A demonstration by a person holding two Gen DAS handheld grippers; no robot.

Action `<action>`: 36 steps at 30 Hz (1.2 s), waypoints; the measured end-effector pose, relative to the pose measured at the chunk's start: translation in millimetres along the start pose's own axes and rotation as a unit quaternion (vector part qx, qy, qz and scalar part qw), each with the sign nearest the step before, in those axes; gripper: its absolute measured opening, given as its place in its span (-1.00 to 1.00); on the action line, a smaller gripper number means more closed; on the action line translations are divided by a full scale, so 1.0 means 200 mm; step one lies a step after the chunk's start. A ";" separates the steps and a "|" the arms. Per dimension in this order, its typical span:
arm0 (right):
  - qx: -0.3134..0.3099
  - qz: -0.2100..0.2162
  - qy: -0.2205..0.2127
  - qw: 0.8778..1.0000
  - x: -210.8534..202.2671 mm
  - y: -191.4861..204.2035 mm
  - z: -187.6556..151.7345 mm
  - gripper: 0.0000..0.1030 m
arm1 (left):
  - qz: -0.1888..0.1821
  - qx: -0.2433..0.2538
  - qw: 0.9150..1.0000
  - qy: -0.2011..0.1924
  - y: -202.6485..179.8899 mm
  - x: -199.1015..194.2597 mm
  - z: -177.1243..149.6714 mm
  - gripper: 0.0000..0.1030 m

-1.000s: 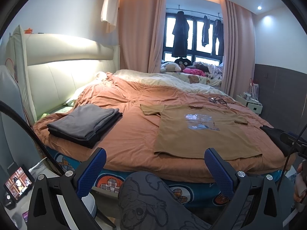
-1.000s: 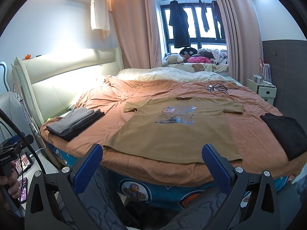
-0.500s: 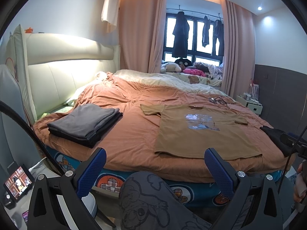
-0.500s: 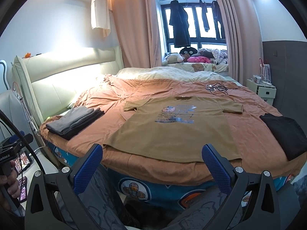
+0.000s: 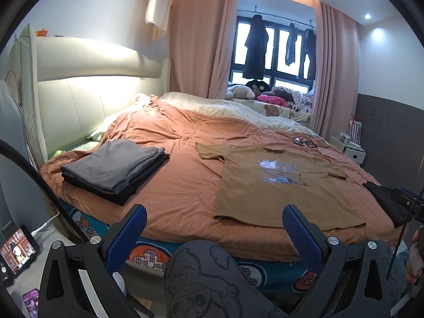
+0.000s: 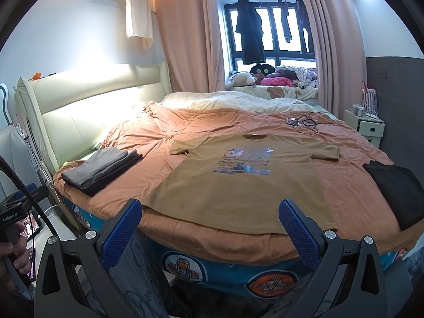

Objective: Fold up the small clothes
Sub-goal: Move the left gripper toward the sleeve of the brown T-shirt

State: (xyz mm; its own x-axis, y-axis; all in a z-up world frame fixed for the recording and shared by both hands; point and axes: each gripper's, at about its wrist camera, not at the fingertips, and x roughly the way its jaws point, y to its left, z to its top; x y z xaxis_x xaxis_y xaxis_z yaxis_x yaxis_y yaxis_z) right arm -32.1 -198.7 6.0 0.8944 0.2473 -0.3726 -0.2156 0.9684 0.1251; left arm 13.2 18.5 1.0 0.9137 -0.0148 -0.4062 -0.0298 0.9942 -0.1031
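Right wrist view: "GenRobot.AI" on left tool (image 6: pixel 12 216).

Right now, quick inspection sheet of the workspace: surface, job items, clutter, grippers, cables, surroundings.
Surface: bed with rumpled orange sheet, usable.
Job's things: brown printed T-shirt spread flat, unfolded; folded grey and black stack on its left; black garment on its right.
Clutter: plush toys on the window ledge.
Grippers: left gripper and right gripper open, empty, short of the bed edge.
Cables: tangled black cable beyond the shirt.
Surroundings: white nightstand, lit tablet on the floor.
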 end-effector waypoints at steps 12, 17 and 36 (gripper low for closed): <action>0.006 0.008 0.022 1.000 0.34 -0.11 0.16 1.00 | 0.007 -0.003 1.000 0.027 0.05 0.35 0.14 0.99; 0.011 0.008 0.033 0.999 0.49 -0.16 0.23 1.00 | 0.005 -0.008 0.999 0.047 0.07 0.53 0.19 0.99; 0.023 0.007 0.089 0.996 1.10 -0.29 0.55 1.00 | 0.010 -0.027 0.994 0.102 0.06 1.23 0.41 0.99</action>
State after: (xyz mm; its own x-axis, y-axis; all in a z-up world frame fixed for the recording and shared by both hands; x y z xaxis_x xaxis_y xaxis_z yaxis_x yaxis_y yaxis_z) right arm 220.2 -204.7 17.2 0.8068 0.2670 -0.5271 -0.2069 0.9632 0.1714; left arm 270.5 34.7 -25.1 0.8120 -0.0215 -0.5833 -0.0738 0.9875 -0.1392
